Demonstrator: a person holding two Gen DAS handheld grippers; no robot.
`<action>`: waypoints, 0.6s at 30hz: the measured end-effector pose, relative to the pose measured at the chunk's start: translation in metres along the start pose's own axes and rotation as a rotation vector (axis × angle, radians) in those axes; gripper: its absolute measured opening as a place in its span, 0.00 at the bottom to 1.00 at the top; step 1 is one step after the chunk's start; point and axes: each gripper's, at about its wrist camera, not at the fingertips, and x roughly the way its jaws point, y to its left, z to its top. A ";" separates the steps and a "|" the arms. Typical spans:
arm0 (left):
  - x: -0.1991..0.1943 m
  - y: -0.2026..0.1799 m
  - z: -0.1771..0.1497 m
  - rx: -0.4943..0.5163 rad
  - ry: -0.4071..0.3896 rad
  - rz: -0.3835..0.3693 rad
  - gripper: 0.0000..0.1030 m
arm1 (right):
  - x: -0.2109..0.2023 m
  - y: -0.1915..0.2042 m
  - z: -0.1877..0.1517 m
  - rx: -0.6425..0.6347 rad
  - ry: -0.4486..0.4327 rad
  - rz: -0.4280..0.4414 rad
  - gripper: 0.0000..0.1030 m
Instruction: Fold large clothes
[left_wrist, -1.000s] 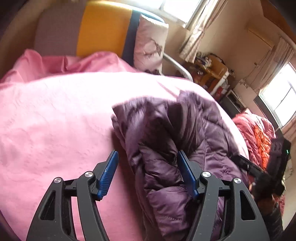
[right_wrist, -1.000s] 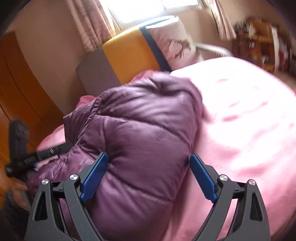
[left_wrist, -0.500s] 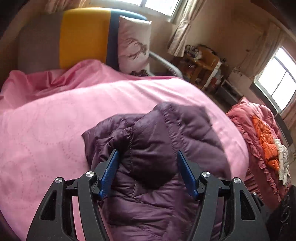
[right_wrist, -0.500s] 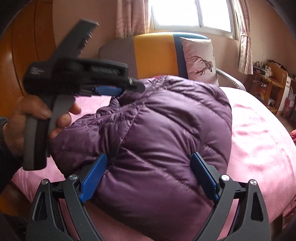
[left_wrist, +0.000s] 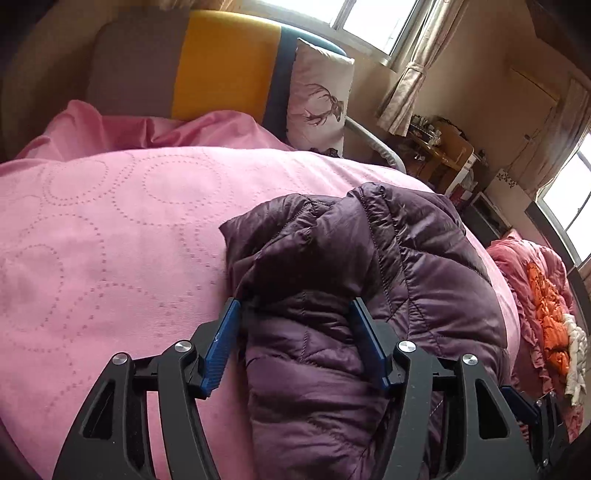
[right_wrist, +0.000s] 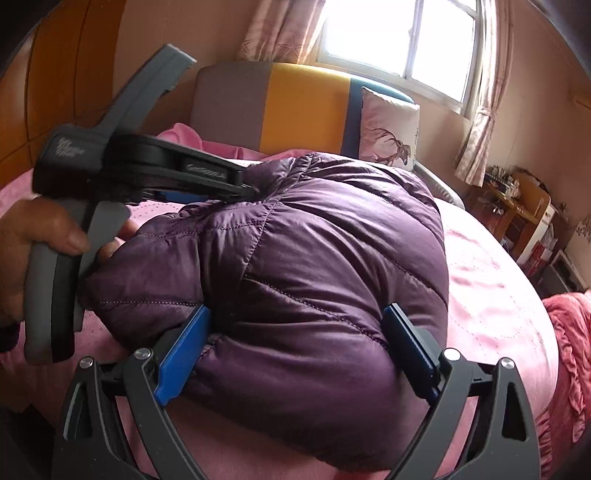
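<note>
Each handheld gripper is a black plastic frame of two curved arms with long triangular cut-outs, a round silver screw head at each pivot, and ribbed blue pads on the inner faces of its fingers. This shows on the left gripper (left_wrist: 295, 343) and the right gripper (right_wrist: 295, 354) alike. Seen from the right wrist, the left tool has a grey handle and lever with faint embossed lettering on its black body. The hand (right_wrist: 33, 251) around that handle ends in a dark cuff.
</note>
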 end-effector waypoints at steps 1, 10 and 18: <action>-0.008 0.000 -0.002 -0.004 -0.019 0.018 0.69 | -0.003 -0.002 0.000 0.015 -0.001 0.000 0.95; -0.053 -0.003 -0.020 0.036 -0.101 0.092 0.69 | -0.046 -0.005 -0.004 0.137 0.027 0.042 0.98; -0.084 -0.006 -0.046 0.037 -0.148 0.125 0.77 | -0.088 -0.014 -0.009 0.280 0.010 0.050 0.98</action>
